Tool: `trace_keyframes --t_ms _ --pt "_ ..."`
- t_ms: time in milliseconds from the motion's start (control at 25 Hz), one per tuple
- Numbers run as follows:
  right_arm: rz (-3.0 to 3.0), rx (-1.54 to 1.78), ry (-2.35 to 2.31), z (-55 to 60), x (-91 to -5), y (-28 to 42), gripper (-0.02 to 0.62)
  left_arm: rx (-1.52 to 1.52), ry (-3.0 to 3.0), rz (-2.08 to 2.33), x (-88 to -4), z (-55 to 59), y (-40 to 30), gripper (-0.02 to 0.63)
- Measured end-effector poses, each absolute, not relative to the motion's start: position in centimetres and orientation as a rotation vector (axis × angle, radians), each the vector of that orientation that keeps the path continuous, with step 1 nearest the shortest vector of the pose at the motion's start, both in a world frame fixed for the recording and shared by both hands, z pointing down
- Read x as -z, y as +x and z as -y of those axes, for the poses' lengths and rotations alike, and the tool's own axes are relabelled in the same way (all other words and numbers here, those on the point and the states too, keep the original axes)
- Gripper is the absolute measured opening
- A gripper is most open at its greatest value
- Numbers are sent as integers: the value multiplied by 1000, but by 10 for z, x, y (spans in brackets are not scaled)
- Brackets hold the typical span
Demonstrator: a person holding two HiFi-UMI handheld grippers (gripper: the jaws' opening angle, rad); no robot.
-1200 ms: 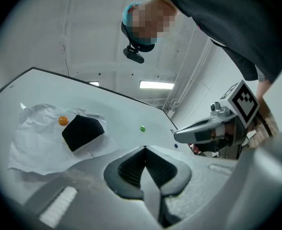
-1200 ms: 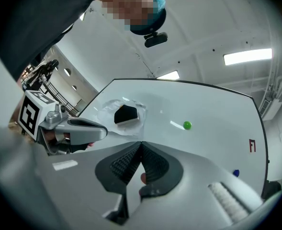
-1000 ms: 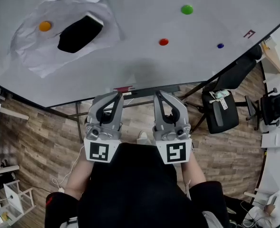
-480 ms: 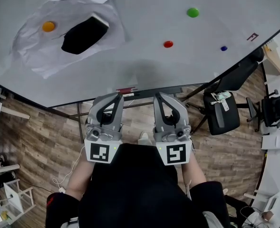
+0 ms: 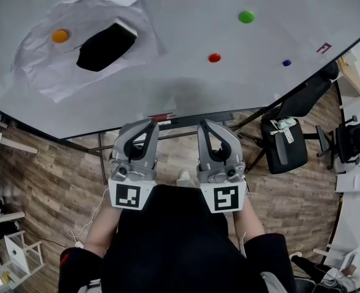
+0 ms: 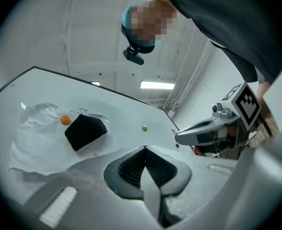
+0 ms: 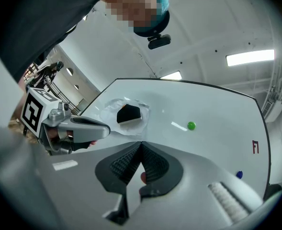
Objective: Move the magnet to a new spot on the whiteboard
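The left gripper [image 5: 151, 122] and right gripper [image 5: 203, 122] were held shut and empty below the whiteboard [image 5: 186, 93], where the orange magnet [image 5: 60, 36], green magnet [image 5: 246, 16], red magnet [image 5: 214, 58] and blue magnet [image 5: 286, 63] were stuck, so whether one had been moved or was yet to be moved could not be told.

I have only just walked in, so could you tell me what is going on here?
A person faces the whiteboard with the left gripper and right gripper held short of it, both shut and empty. No magnet is touched yet: the orange magnet and a black eraser sit on a crumpled sheet; the green magnet, red magnet and blue magnet lie further right.
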State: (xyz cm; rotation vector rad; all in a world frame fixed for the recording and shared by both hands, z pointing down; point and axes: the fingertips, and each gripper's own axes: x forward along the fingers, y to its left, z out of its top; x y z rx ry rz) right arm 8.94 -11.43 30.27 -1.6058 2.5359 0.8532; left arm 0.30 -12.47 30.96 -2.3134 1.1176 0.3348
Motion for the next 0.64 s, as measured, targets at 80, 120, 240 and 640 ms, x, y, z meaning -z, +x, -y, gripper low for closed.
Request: trace_keyframes --t_ms 80,120,240,640 --pt "-2538 -854 -1609 115 -303 91 0 -336 -2314 -1116 -309 125 5 2" --pt "-2538 -853 -1611 115 -303 92 0 -336 -2314 -1115 -309 125 5 2" --pt "-2537 -855 -1614 116 -303 93 0 -338 -2314 -1111 -309 126 7 2" --pt "-2541 -873 -1619 117 -303 94 0 -341 -2313 -1111 -307 128 9 2"
